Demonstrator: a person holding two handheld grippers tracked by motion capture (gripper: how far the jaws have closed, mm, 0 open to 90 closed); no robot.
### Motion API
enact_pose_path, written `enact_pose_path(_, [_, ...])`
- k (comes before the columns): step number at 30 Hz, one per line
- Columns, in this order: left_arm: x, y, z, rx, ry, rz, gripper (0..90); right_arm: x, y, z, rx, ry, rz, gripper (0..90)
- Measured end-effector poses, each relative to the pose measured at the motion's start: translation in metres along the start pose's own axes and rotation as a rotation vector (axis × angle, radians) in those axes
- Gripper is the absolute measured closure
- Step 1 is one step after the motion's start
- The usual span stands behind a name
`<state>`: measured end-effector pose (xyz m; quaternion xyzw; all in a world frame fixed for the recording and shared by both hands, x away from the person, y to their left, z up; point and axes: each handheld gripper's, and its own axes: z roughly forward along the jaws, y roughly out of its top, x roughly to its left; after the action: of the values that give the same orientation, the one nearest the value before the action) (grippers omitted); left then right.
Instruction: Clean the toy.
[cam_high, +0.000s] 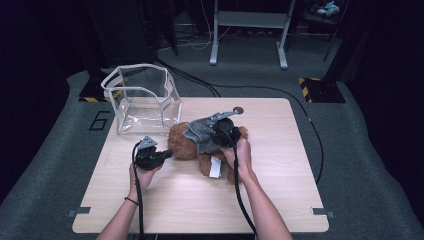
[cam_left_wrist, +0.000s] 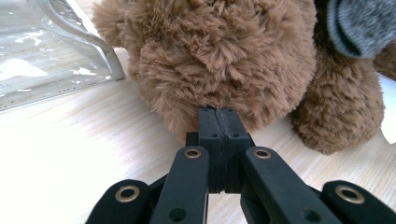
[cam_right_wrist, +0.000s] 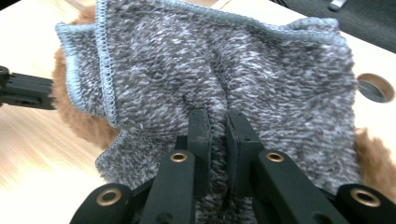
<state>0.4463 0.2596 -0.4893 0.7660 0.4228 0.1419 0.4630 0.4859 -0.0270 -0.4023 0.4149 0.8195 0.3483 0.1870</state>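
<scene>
A brown plush bear (cam_high: 187, 142) lies near the middle of the wooden table (cam_high: 280, 200), wearing a grey knit garment (cam_high: 202, 132). The right gripper (cam_right_wrist: 217, 121) pinches a fold of that knit between nearly closed jaws. The left gripper (cam_left_wrist: 218, 122) has its jaws pressed together, tips against the bear's fur with nothing between them. A clear plastic pouch (cam_high: 142, 100) stands at the far left table edge, just beside the bear; the near half of the tabletop lies bare
</scene>
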Motion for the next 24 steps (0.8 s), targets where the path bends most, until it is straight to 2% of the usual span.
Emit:
enact_pose_path(8, [0.000,0.000,0.000,0.006,0.002,0.006,89.9,-0.021,-0.010,-0.012,-0.016,-0.034,0.041,82.1])
enact_pose_path(17, [0.001,0.000,0.001,0.011,0.005,0.004,89.9,-0.046,-0.026,-0.022,-0.017,-0.062,0.111,82.2])
enact_pose_path(24, [0.001,0.000,0.001,0.015,0.007,0.006,90.0,-0.057,-0.034,-0.023,-0.015,-0.069,0.146,82.3])
